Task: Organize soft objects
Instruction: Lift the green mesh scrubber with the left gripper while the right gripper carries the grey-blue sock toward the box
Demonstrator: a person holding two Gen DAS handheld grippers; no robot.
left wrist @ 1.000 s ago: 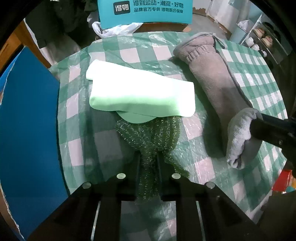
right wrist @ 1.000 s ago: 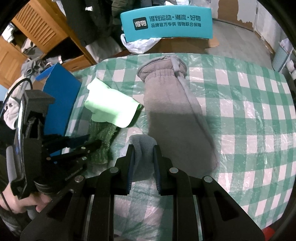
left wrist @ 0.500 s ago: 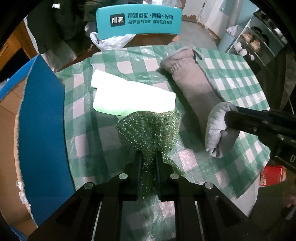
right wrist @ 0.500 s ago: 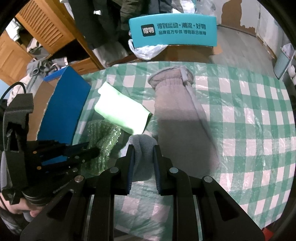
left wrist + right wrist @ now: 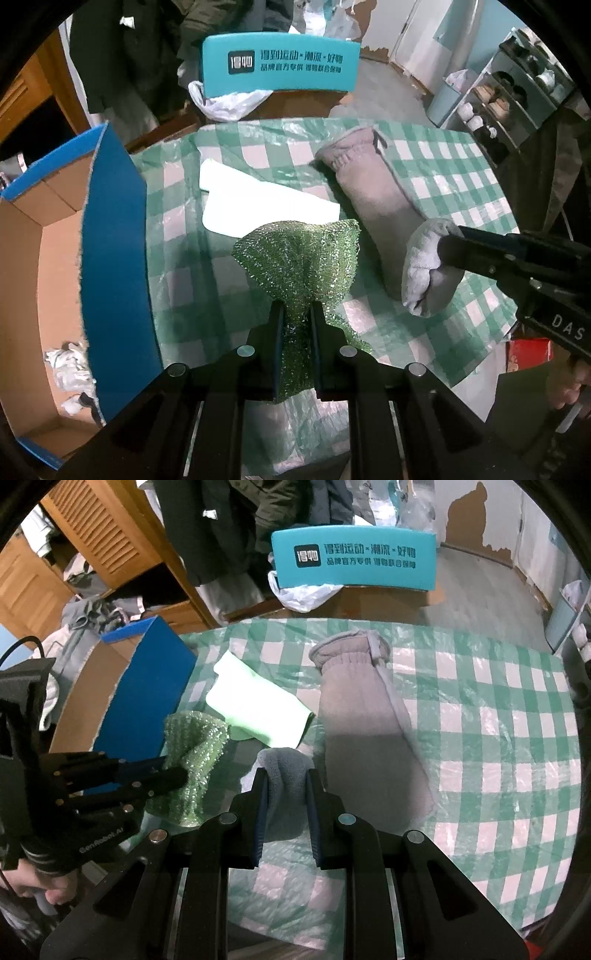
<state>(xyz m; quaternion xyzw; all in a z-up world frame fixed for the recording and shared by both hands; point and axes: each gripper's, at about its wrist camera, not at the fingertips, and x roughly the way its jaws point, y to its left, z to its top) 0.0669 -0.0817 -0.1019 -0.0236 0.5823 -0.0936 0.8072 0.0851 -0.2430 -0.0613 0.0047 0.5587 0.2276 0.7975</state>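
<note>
Both tongs rose from the counter (image 5: 436, 184) with their catch. Left tongs (image 5: 297, 321) were clamped on the green mesh scrubber (image 5: 301, 258), lifted clear; right tongs (image 5: 284, 794) pinched one end of the grey towel (image 5: 365, 720), the rest lying on the checked cloth beside the pale green cloth (image 5: 258, 705).

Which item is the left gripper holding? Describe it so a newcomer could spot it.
Start at the green-checked tablecloth, near its edge beside the blue-walled cardboard box. There the left gripper pinches a glittery green mesh scrubber. Unlike the smooth pale green cloth behind it, it sparkles and looks coarse.
</note>
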